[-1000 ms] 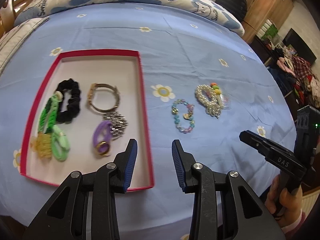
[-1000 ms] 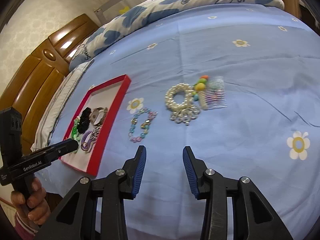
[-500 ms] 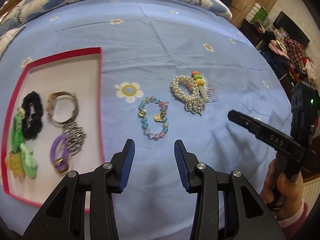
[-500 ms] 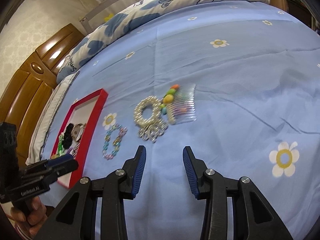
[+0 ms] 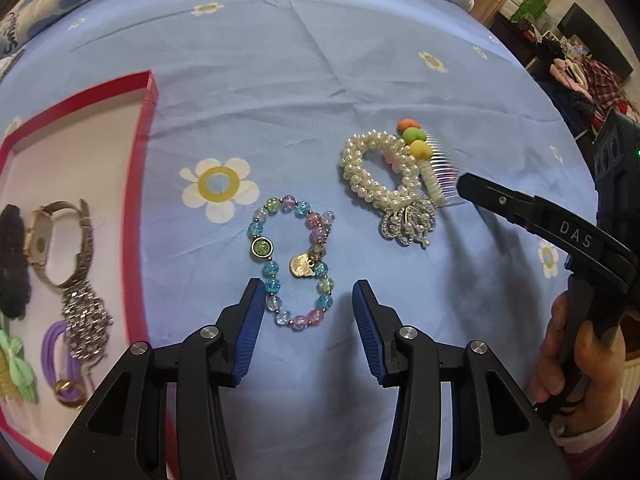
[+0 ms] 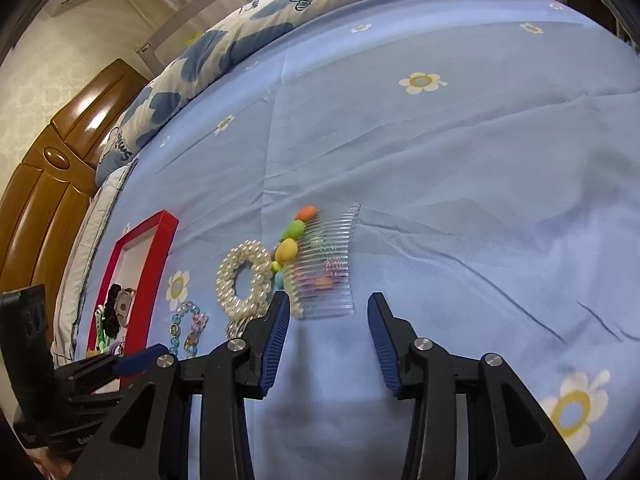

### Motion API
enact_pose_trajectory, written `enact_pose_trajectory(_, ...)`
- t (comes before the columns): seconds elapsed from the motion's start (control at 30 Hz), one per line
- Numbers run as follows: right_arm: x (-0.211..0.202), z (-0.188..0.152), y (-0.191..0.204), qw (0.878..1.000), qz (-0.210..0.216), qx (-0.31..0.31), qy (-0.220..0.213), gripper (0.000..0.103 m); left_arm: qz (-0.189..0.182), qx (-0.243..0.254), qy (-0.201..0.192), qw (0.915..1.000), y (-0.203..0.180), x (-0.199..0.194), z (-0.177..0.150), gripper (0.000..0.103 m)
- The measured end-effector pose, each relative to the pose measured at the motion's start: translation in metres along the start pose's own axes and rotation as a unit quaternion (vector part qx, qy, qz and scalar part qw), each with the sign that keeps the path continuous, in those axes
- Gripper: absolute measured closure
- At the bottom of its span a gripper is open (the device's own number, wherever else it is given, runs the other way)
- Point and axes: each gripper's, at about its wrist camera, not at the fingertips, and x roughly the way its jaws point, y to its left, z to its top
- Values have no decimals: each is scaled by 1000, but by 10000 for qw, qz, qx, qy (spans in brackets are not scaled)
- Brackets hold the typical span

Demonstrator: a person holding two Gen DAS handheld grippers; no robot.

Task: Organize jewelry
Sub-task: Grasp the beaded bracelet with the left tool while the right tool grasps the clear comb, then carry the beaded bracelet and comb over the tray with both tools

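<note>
Blue daisy-print bedsheet [image 5: 280, 80] is covering the bed; cloud-print duvet [image 6: 280, 20] bunched at far end, wooden headboard [image 6: 48, 184] at left in R view.

L tongs [image 5: 308, 308] hovering low over sheet, jaws part open and having just been opening wider; near end of pastel bead bracelet [image 5: 292, 264] lying between the blue pads, not pinched. Nothing held.

R tongs [image 6: 328, 328] also part open, widening slightly, empty; clear comb w/ coloured beads [image 6: 324, 276] lying just ahead of the tips, L pad overlapping its near corner in view, contact unclear.

Pearl scrunchie [image 5: 380, 172] sitting beside comb, touching it, silver charm at its near edge.

Red-rimmed tray [image 5: 140, 184] to the left, holding watch [image 5: 60, 240], black scrunchie [image 5: 14, 260], silver chain piece [image 5: 86, 320], purple hair tie [image 5: 64, 364], green items [image 5: 16, 368].

Person's hand [image 5: 576, 368] gripping R tool handle.
</note>
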Motion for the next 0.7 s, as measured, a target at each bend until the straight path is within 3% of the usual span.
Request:
enact_pose_trajectory(0.13,9,2,-1,10000,92,3,14,59,51,51,-70,9999,-2,2,1,57)
enact_pose_trajectory(0.17,10,2,0,10000,95,-18,-11,59,70,72,-96,9999,-3,2,1,65)
enact_pose_trajectory(0.2,10,2,2,10000,77,-34,-24,62,100,100,-119,9998,-3,1,1,79)
enact_pose_trajectory(0.27,10,1,3,10000,91,-36,-20,74,50,106,-117,9999,-2,3,3,88)
enact_pose_trajectory(0.3,10,1,3,9999,142,-24,-6,86,9,91,-128,9999,0,2,3,89)
enact_pose_trajectory(0.37,8,0,5,9998,206,-7,-14,89,-36,87,-192,9998,2,-1,2,97)
enact_pose_trajectory(0.7,-23,-6,29,9987,410,-113,-272,102,-175,63,-579,9981,10,-36,-11,97)
